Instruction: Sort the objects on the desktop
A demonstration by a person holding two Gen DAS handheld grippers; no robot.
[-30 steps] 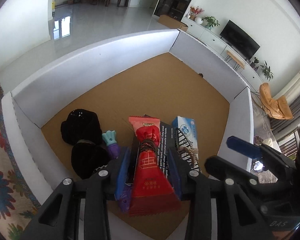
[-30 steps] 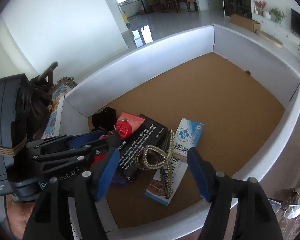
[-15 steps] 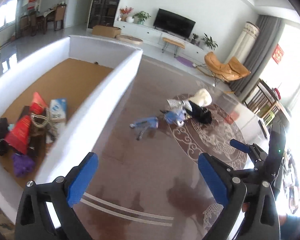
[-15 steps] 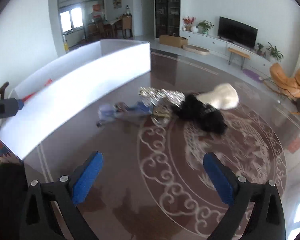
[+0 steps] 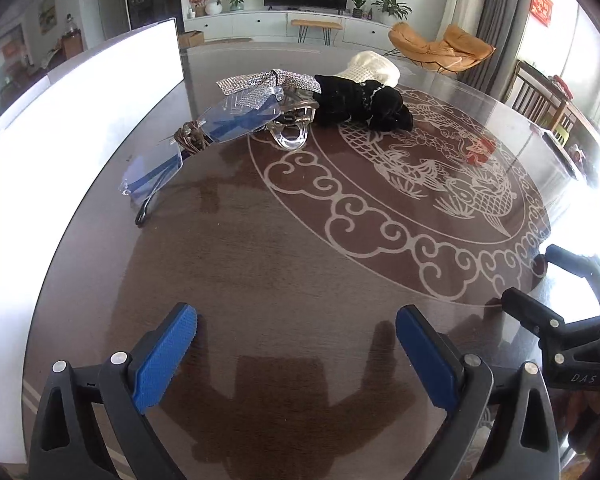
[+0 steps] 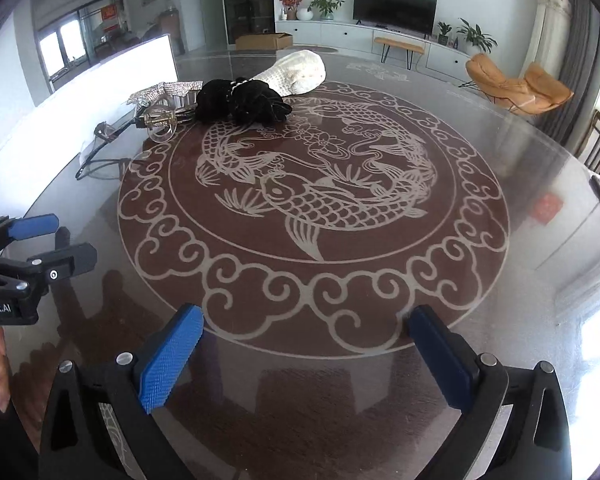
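A small pile lies at the far side of the round glass table (image 5: 300, 248): clear safety glasses (image 5: 204, 132), a rhinestone band (image 5: 260, 82), a clear hair clip (image 5: 294, 136), a black fabric item (image 5: 360, 102) and a cream knit item (image 5: 374, 66). The pile also shows in the right wrist view, with the black item (image 6: 240, 100) and the cream item (image 6: 296, 72). My left gripper (image 5: 296, 356) is open and empty, well short of the pile. My right gripper (image 6: 304, 356) is open and empty over the near table edge.
A white-walled box (image 5: 80, 92) stands along the table's left side. The left gripper also shows at the left edge of the right wrist view (image 6: 32, 248). The right gripper shows at the right edge of the left wrist view (image 5: 560, 312). Chairs stand behind the table.
Both grippers have left the box, where the left held a red packet and the right hovered over a hair clip. Both have swung right and now face the pile on the table, empty.
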